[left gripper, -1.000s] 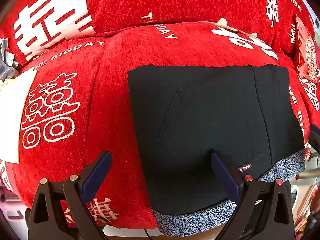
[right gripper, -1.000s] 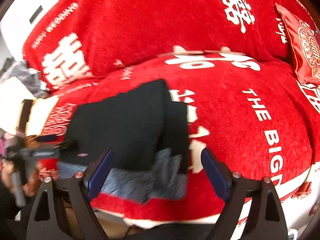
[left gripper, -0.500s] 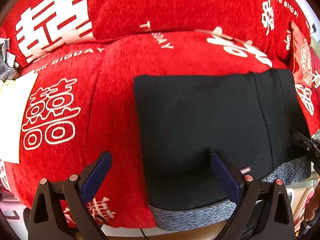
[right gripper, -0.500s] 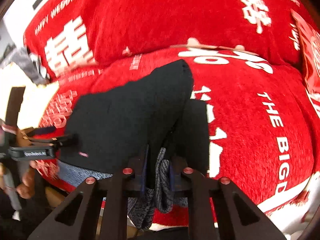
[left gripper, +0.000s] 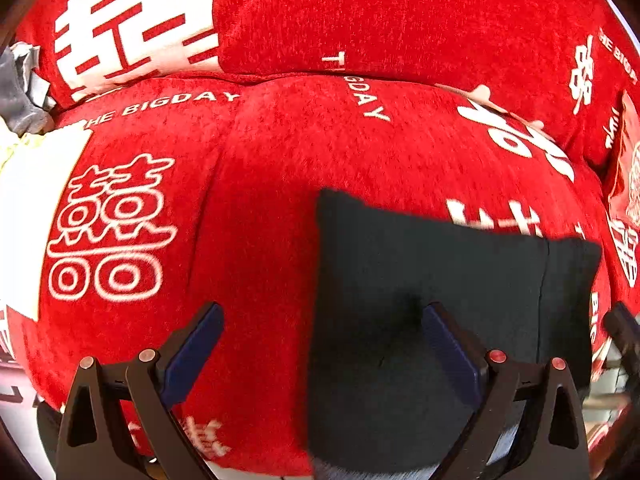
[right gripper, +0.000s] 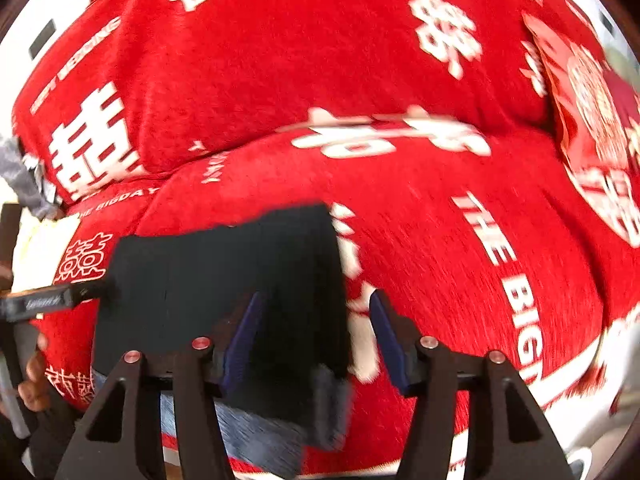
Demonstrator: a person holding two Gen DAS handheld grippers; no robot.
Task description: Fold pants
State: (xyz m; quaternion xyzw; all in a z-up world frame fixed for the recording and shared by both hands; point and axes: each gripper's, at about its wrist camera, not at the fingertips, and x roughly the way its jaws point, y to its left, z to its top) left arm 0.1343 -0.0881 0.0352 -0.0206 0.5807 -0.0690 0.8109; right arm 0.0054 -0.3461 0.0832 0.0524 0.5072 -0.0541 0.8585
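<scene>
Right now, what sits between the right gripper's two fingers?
In the right wrist view, the right gripper has just been opening; the right edge of the folded black pants lies between its fingers, unpinched, with red sofa cover beside it.

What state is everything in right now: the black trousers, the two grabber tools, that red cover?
pants: folded into a flat black rectangle, lying on the cover, grey lining showing at the near edge.
left gripper: open, holding nothing, one finger over the pants.
right gripper: open, jaws just opened, pants' edge between them, not pinched.
red cover: spread over the cushions, slightly creased.
</scene>
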